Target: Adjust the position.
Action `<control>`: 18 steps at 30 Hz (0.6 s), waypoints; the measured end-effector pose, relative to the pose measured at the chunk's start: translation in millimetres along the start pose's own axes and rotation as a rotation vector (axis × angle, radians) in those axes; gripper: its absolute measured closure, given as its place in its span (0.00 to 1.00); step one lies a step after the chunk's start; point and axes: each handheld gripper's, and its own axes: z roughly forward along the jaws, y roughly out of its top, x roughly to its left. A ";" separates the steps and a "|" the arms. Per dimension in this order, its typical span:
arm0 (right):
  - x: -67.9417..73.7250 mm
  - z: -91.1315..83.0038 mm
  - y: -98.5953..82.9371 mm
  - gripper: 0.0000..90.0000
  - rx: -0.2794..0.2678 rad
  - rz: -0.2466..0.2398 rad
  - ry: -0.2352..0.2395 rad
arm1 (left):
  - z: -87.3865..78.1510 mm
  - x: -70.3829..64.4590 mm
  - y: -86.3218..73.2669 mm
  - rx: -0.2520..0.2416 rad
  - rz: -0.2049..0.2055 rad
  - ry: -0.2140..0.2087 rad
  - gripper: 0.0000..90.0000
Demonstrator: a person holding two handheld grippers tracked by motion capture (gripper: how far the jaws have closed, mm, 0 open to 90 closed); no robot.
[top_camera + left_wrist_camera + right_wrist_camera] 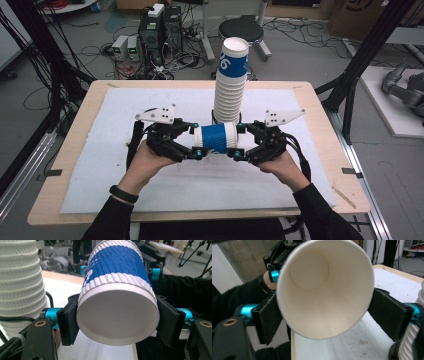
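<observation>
Lying sideways betw. both tools, above the worktop point(100, 165) w/ white mat: blue-white cup point(216, 138). Left tool point(195, 141) pinches its base end, right tool point(238, 140) its rim end. Cup stack point(231, 85) just behind.

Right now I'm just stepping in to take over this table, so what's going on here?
A person holds one blue and white paper cup sideways above the table, between two hand-held tools. The left tool clamps the cup's closed base end; the right tool sits at its open rim end, though its left pad looks slightly off the rim. A tall stack of cups stands just behind on the white mat.
</observation>
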 end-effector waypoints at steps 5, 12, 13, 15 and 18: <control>-2.8 1.5 -0.4 0.19 -0.030 0.038 0.038 | 1.1 0.8 -2.2 -0.016 -0.002 -0.002 0.33; -3.4 -1.3 0.2 0.25 0.002 0.003 0.051 | 2.2 1.1 -2.9 0.031 -0.014 -0.014 0.33; -3.4 -1.3 0.2 0.25 0.002 0.003 0.051 | 2.8 0.6 -2.8 0.046 -0.020 -0.015 0.33; -2.3 -0.9 0.2 0.26 0.035 -0.021 0.046 | 4.5 -1.3 -1.5 0.097 -0.002 -0.003 0.32; -1.6 -0.5 0.0 0.26 0.053 -0.029 0.045 | 5.8 -2.6 -0.4 0.137 0.001 0.002 0.30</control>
